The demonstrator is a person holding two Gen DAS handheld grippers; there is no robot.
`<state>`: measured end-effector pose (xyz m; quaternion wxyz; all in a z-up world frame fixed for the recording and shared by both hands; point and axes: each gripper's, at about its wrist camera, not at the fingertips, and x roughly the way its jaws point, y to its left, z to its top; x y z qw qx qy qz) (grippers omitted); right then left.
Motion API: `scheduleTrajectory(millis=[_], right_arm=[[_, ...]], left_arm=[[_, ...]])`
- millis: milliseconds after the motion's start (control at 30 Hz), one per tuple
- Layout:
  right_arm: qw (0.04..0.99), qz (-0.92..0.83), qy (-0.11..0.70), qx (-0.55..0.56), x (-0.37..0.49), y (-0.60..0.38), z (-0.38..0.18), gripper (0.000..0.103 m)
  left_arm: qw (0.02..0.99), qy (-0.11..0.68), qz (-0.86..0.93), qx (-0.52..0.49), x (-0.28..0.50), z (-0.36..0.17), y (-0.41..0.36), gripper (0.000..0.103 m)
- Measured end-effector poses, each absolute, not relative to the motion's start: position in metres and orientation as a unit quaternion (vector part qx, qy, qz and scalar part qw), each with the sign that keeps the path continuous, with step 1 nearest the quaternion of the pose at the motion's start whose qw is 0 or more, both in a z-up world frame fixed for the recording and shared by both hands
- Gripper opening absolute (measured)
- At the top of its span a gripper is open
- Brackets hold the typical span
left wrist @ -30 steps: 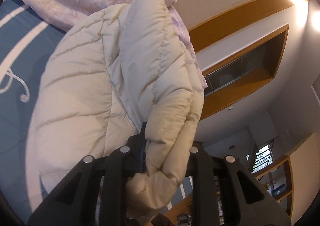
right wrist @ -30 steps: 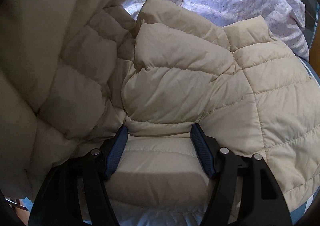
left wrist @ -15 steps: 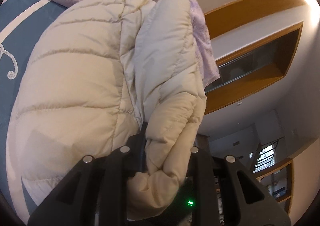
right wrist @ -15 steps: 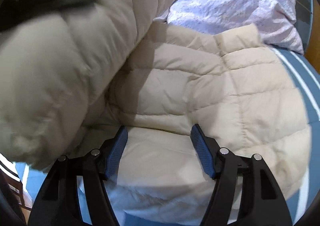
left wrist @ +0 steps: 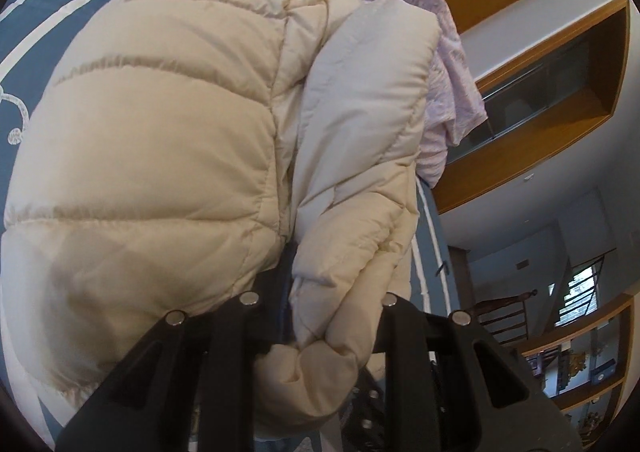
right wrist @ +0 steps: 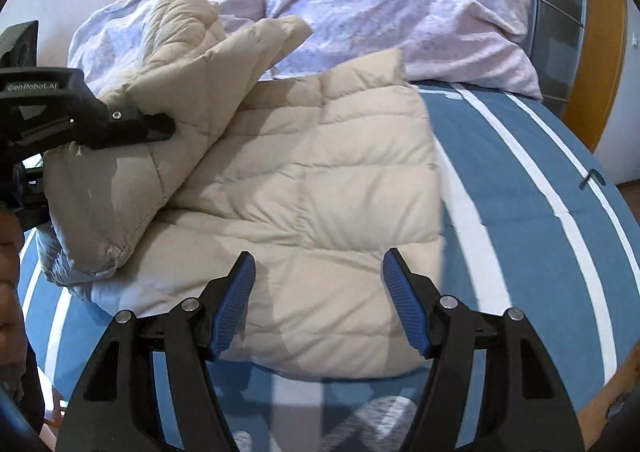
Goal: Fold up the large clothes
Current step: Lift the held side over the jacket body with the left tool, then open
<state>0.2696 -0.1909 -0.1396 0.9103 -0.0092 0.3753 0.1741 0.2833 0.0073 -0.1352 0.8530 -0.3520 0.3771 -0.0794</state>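
A cream quilted puffer jacket (right wrist: 320,204) lies on the blue bed cover, its body flat. My left gripper (left wrist: 320,304) is shut on a bunched edge of the jacket (left wrist: 340,292) and holds that part lifted over the body; the same gripper shows in the right wrist view (right wrist: 132,124), clamped on the raised flap at the left. My right gripper (right wrist: 318,292) is open and empty, its blue pads (right wrist: 236,300) hovering just above the jacket's near edge.
The blue bed cover (right wrist: 540,212) with white stripes spreads to the right and front. A rumpled lilac duvet (right wrist: 380,0) lies at the head of the bed behind the jacket. Wooden shelves (left wrist: 552,84) and a wall stand beyond the bed.
My right gripper has pulled back and up off the jacket, so the whole body now shows. My left gripper has carried the held flap lower, towards the jacket's body.
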Motion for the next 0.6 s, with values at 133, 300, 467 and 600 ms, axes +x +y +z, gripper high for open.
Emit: scheduleTrajectory(millis=[133, 300, 467, 600], right_arm=[[0.902, 0.174, 0.396, -0.004, 0.292, -0.193, -0.153, 0.069], [0.899, 0.172, 0.402, 0.004, 0.288, -0.192, -0.161, 0.069], [0.897, 0.177, 0.405, 0.024, 0.292, -0.198, -0.161, 0.070], [0.896, 0.177, 0.406, 0.026, 0.292, -0.199, -0.162, 0.070]], left_arm=[[0.855, 0.381, -0.080, -0.343, 0.287, -0.133, -0.003, 0.022], [0.859, 0.384, -0.103, -0.322, 0.290, -0.123, -0.022, 0.022], [0.858, 0.401, -0.109, -0.302, 0.297, -0.126, -0.041, 0.023], [0.866, 0.402, -0.098, -0.279, 0.293, -0.122, -0.046, 0.030]])
